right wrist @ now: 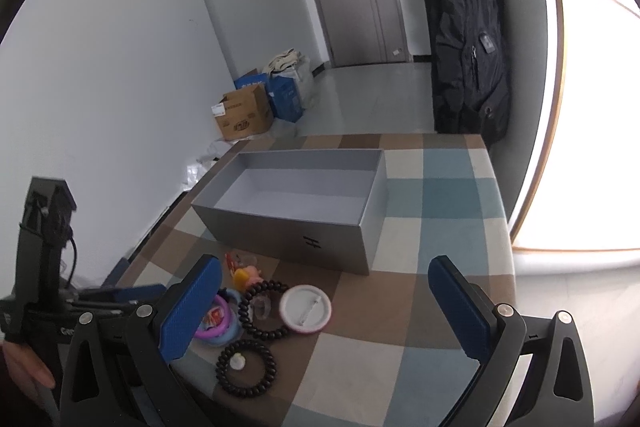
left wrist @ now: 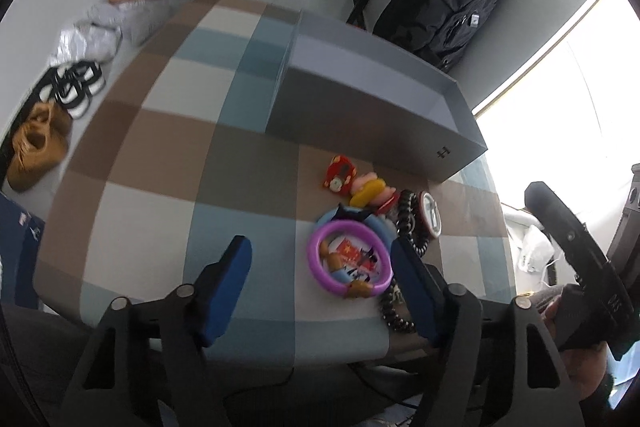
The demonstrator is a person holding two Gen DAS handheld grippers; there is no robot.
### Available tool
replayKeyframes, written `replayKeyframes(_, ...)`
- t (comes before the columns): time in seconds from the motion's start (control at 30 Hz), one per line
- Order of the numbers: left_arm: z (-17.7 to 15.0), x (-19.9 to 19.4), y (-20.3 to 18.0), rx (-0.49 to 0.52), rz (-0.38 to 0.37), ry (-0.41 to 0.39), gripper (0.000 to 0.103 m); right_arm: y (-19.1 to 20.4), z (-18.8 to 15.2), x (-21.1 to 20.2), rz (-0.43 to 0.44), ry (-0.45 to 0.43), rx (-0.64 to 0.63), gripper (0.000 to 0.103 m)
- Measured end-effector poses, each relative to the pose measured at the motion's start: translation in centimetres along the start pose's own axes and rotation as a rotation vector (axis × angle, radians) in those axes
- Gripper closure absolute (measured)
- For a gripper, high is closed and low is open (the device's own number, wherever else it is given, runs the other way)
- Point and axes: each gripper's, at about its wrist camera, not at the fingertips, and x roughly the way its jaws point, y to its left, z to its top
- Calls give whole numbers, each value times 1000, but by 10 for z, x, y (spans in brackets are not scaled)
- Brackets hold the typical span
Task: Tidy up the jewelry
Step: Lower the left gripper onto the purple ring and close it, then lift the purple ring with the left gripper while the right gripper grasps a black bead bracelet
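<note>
A pile of jewelry lies on the checked tablecloth in front of an open grey box point(left wrist: 372, 115), which also shows in the right wrist view point(right wrist: 296, 227). The pile holds a purple ring bracelet point(left wrist: 348, 259), black bead bracelets point(right wrist: 262, 311) point(right wrist: 246, 367), a white round badge point(right wrist: 305, 309), a red charm point(left wrist: 339, 174) and a yellow-pink trinket point(left wrist: 370, 191). My left gripper point(left wrist: 322, 267) is open, its right finger beside the purple bracelet. My right gripper point(right wrist: 324, 303) is open above the pile, holding nothing.
The checked table point(right wrist: 432, 195) ends near the window on the right. A black backpack point(right wrist: 468, 43) hangs by the door. Cardboard and blue boxes point(right wrist: 244, 111) and shoes point(left wrist: 76, 87) sit on the floor at the left.
</note>
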Motion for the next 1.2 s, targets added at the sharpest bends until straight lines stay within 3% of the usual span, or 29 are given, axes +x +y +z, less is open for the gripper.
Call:
replayKeyframes(0.1, 2, 1, 4, -19, -16, 14, 46, 0, 2, 3, 13, 5, 7, 0)
replayKeyframes(0.17, 3, 5, 6, -30, -22, 38, 69, 1, 2, 3, 21, 8, 9, 0)
replayKeyframes(0.23, 3, 9, 7, -51, -60, 74, 80, 3, 2, 4, 25, 10, 7, 0)
replayKeyframes(0.47, 4, 11, 6, -58, -79, 91, 97, 4, 3, 5, 28, 15, 19, 0)
replayKeyframes(0.77, 9, 3, 7, -20, -77, 62, 99, 2, 1, 6, 13, 22, 17, 0)
replayKeyframes(0.93, 14, -8, 12, -53, -118, 17, 99, 4, -3, 2, 21, 40, 12, 0)
replayKeyframes(1.2, 28, -29, 13, -78, -168, -71, 99, 15, -25, 4, 89, 163, 13, 0)
